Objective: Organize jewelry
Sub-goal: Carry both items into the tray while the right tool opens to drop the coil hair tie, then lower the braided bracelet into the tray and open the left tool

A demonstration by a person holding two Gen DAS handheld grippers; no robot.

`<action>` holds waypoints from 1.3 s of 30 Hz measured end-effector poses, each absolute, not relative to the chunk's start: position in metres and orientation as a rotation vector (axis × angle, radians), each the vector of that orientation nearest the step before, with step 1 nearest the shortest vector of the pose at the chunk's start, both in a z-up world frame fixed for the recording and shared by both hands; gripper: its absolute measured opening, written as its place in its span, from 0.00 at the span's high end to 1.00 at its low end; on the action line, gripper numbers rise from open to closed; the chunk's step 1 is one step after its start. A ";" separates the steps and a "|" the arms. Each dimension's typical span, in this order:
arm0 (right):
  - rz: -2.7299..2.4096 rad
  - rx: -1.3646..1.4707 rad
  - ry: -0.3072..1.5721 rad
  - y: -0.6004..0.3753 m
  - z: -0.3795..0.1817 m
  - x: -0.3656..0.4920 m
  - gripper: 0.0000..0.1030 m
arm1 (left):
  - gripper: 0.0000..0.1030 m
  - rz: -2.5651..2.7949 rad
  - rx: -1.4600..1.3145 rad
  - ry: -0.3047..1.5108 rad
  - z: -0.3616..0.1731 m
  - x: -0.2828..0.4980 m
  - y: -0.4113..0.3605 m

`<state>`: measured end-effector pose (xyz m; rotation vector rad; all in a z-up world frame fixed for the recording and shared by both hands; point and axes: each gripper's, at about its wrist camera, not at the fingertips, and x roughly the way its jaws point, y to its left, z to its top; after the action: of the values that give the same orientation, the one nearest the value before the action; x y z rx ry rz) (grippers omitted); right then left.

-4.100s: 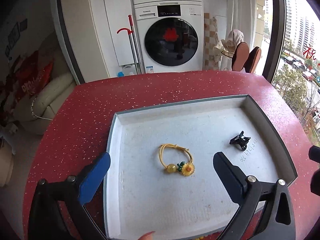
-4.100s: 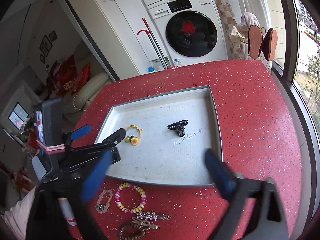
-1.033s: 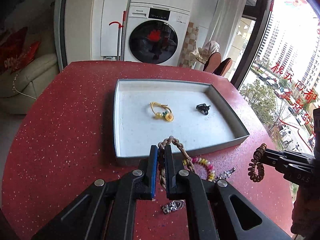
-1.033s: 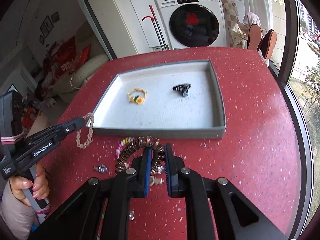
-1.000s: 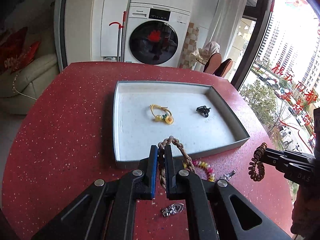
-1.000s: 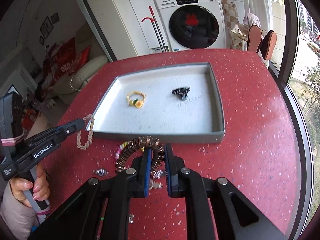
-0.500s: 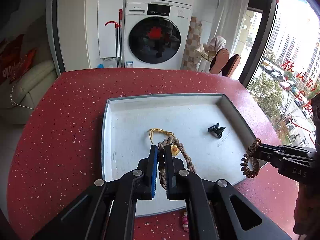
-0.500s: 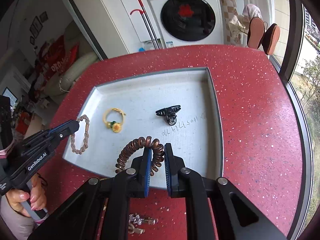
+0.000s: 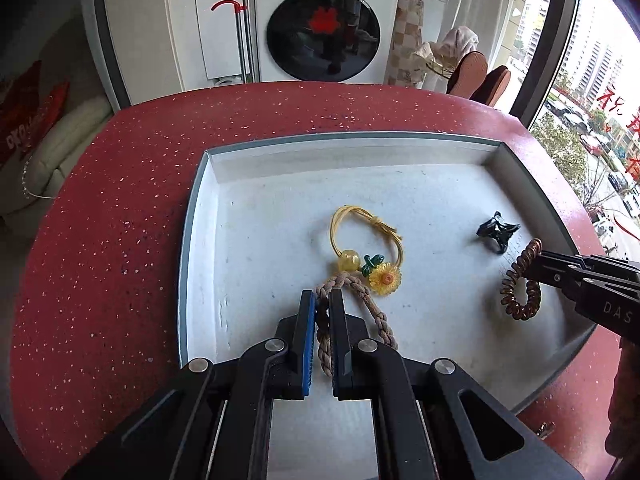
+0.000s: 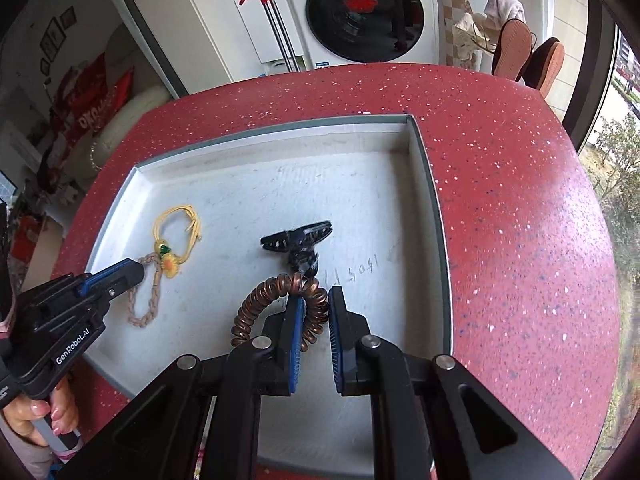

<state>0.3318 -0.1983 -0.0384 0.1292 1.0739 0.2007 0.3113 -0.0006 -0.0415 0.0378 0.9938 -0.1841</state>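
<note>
A grey-rimmed white tray (image 9: pixel 200 216) (image 10: pixel 434 200) lies on the red table. In it rest a yellow hair tie with a sunflower (image 9: pixel 370 248) (image 10: pixel 178 232) and a black claw clip (image 9: pixel 497 232) (image 10: pixel 298 242). My left gripper (image 9: pixel 322 300) (image 10: pixel 138 270) is shut on a beige braided bracelet (image 9: pixel 370 310) (image 10: pixel 148 300), which hangs over the tray just in front of the sunflower tie. My right gripper (image 10: pixel 312 300) (image 9: pixel 534 258) is shut on a brown spiral hair tie (image 10: pixel 264 300) (image 9: pixel 520 284), low over the tray just in front of the claw clip.
The red speckled table (image 9: pixel 100 240) (image 10: pixel 520 220) surrounds the tray. A hand (image 10: pixel 44 412) holds the left gripper's handle at the lower left. Beyond the table stand a washing machine (image 9: pixel 324 20), a sofa (image 9: pixel 52 140) and a window (image 9: pixel 592 80) on the right.
Both grippers have moved forward and down from the table's front edge to over the tray, each carrying its piece. The loose jewelry in front of the tray has dropped out of view.
</note>
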 end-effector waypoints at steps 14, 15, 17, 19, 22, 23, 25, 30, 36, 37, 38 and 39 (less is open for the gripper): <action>0.239 0.088 1.040 -0.193 -0.029 0.344 0.36 | 0.76 -0.129 0.112 0.941 -0.044 0.323 -0.010; 0.237 0.086 1.031 -0.193 -0.025 0.342 0.34 | 0.76 -0.129 0.111 0.938 -0.044 0.322 -0.010; 0.241 0.095 1.024 -0.194 -0.020 0.340 0.34 | 0.76 -0.129 0.109 0.934 -0.042 0.321 -0.010; 0.240 0.112 1.016 -0.196 -0.016 0.336 0.34 | 0.76 -0.124 0.114 0.926 -0.041 0.319 -0.010; 0.240 0.161 0.998 -0.206 -0.009 0.329 0.34 | 0.76 -0.121 0.133 0.913 -0.038 0.315 -0.012; 0.241 0.182 0.991 -0.210 -0.007 0.326 0.34 | 0.76 -0.124 0.135 0.909 -0.037 0.313 -0.012; 0.243 0.219 0.980 -0.217 -0.003 0.320 0.34 | 0.76 -0.125 0.129 0.901 -0.034 0.310 -0.014; 0.250 0.253 0.956 -0.222 0.005 0.300 0.34 | 0.76 -0.110 0.124 0.883 -0.028 0.303 -0.013; 0.267 0.275 0.944 -0.219 0.009 0.276 0.33 | 0.76 -0.117 0.114 0.865 -0.016 0.290 -0.010; 0.270 0.275 0.942 -0.219 0.010 0.274 0.33 | 0.76 -0.120 0.116 0.860 -0.015 0.288 -0.010; 0.274 0.275 0.939 -0.218 0.011 0.271 0.33 | 0.76 -0.122 0.118 0.859 -0.014 0.288 -0.010; 0.277 0.275 0.938 -0.216 0.012 0.269 0.33 | 0.76 -0.121 0.122 0.860 -0.014 0.289 -0.010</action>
<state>0.2686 -0.2163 0.0120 0.2752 0.9375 0.2769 0.2892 -0.0103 -0.0139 0.1218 0.8595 -0.1215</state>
